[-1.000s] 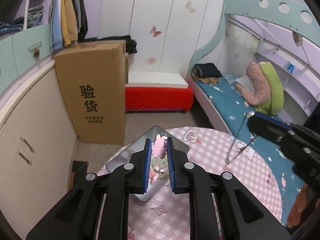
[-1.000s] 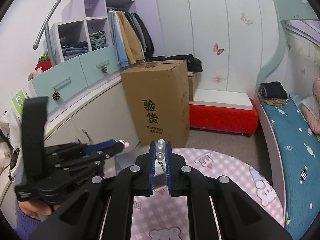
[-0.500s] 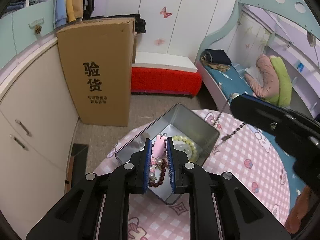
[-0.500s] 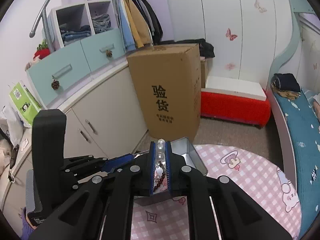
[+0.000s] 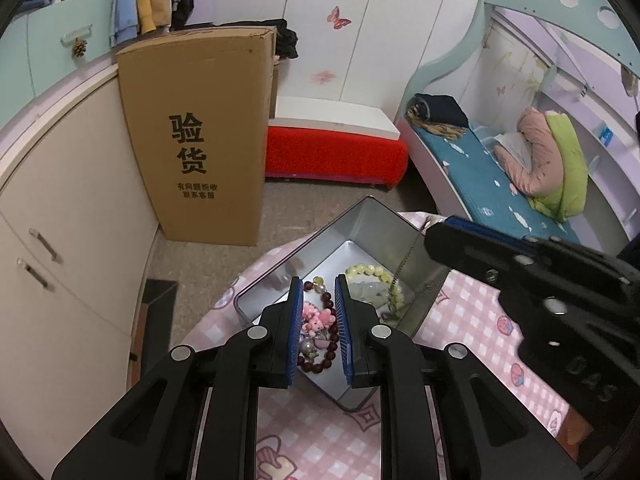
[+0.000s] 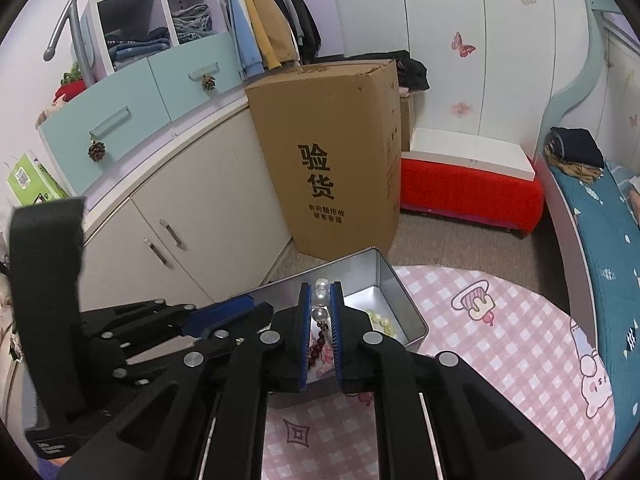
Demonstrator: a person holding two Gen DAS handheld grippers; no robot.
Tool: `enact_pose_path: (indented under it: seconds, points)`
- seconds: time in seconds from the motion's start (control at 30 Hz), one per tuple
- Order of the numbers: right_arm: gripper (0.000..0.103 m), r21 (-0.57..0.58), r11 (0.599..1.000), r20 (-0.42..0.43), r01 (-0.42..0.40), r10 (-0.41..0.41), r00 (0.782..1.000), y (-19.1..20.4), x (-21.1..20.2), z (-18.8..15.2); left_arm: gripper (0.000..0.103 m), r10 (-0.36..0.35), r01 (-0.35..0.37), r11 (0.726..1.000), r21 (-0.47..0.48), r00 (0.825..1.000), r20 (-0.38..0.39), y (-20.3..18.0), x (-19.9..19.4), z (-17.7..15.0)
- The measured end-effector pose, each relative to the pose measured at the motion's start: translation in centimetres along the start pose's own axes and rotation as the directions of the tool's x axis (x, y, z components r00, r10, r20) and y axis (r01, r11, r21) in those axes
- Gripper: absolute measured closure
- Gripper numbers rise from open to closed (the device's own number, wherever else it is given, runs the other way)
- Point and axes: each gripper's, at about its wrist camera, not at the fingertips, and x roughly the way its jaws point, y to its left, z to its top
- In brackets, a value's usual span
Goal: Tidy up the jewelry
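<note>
Both hands are hovering over the metal tin (image 5: 362,222). The left gripper (image 5: 318,320) is standing open above the pink charm bracelet (image 5: 316,322), lying inside at six o'clock. The right gripper (image 6: 320,320) is pinching the pearl necklace (image 6: 321,300); that one is awaiting release.

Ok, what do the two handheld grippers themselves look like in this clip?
Both the left gripper and right gripper are matte black linkage frames with silver round pivot bolts and ribbed blue pads. Embossed lettering marks the right gripper's body, too blurred to read.
</note>
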Motion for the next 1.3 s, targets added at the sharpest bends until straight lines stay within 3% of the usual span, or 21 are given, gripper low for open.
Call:
enact_pose_path:
  seconds: [0.27, 0.4, 0.67, 0.83, 1.0, 1.23, 1.3]
  points:
    - [0.094, 0.018, 1.000, -0.048, 0.007, -0.006, 0.999, -0.4, 1.7, -0.7, 0.084, 0.006, -0.006, 1.000, -0.009, 1.000, 0.002, 0.4, -0.4, 0.0]
    - [0.091, 0.027, 1.000, -0.060, 0.014, -0.012, 0.998, -0.7, 2.1, -1.0, 0.063, 0.038, -0.038, 0.999, -0.016, 0.999, 0.019, 0.6, -0.6, -0.1]
    - [0.088, 0.043, 0.999, -0.063, 0.021, -0.018, 0.998, -1.2, 1.6, -1.0, 0.056, 0.040, -0.040, 0.999, -0.013, 0.998, 0.037, 0.4, -1.6, -0.2]
    - [0.073, 0.054, 0.998, -0.037, 0.044, -0.042, 0.998, -1.6, -0.4, -1.5, 0.048, 0.059, -0.059, 0.998, -0.007, 0.995, 0.076, -0.2, -3.3, -0.3]
    - [0.054, 0.063, 0.996, -0.004, 0.063, -0.062, 0.998, -2.3, -3.6, -2.6, 0.032, 0.088, -0.090, 0.996, 0.004, 0.987, 0.134, -1.6, -6.2, -1.2]
    - [0.046, 0.090, 0.993, 0.051, 0.072, -0.077, 0.996, -2.8, -8.8, -5.2, 0.021, 0.092, -0.100, 0.995, 0.032, 0.978, 0.186, -4.0, -10.0, -3.0]
    - [0.038, 0.096, 0.993, 0.065, 0.065, -0.072, 0.995, -2.8, -10.2, -5.9, 0.021, 0.112, -0.123, 0.991, 0.047, 0.974, 0.195, -4.8, -10.9, -3.7]
